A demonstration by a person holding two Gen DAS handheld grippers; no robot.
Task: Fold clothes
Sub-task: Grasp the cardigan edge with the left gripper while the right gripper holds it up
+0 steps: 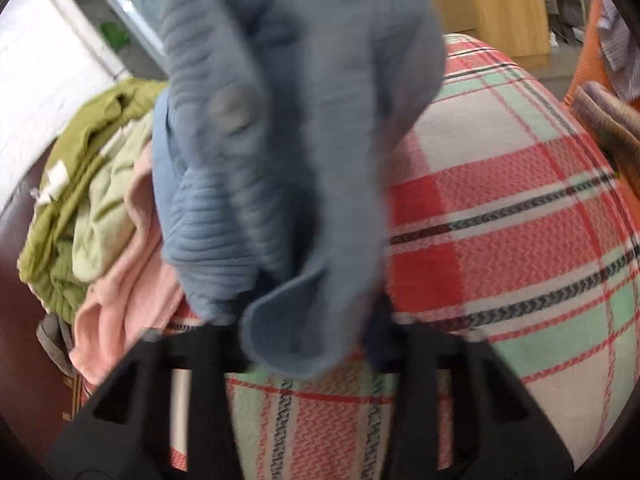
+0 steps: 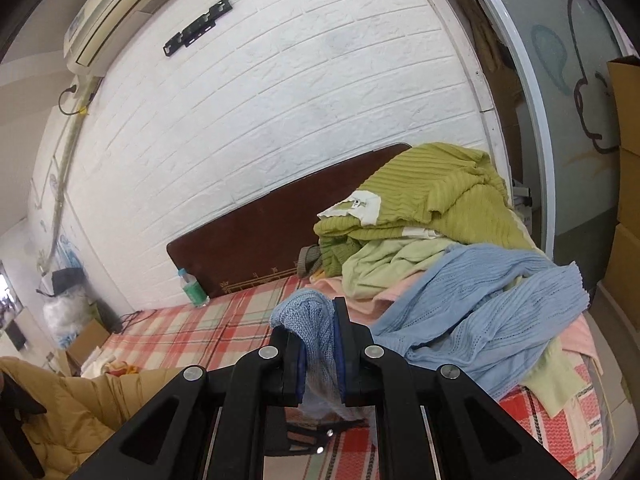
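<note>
In your left wrist view, the heap of unfolded clothes sits at nine o'clock: olive-green ribbed knit, pale green cloth and pink fleece, bunched on the red, green and white plaid bed cover. The soft blue ribbed-knit garment fills the middle from twelve o'clock down to six, hanging in front of the lens with a round grey button showing. Its lower flap drapes between the black arms of your left tongs. The fingertips are hidden under the cloth, so you cannot tell whether they pinch it or merely carry it.

In your right wrist view, the dark brown wooden headboard leans against the white brick-pattern wall at ten o'clock, with a clear plastic bottle at its foot. At six o'clock your right tongs are pressed nearly together on a fold of the blue knit, the blue pads clamping it from both sides. The rest of the garment trails away to three o'clock, lying over the heap.

Expect the knit to be light, limp and stretchy: it will sag and twist between your two holds, and its open weave may snag. A grip on a hem or shoulder seam, where the cloth is doubled, would likely give you firmer control for spreading it flat on the bed.
</note>
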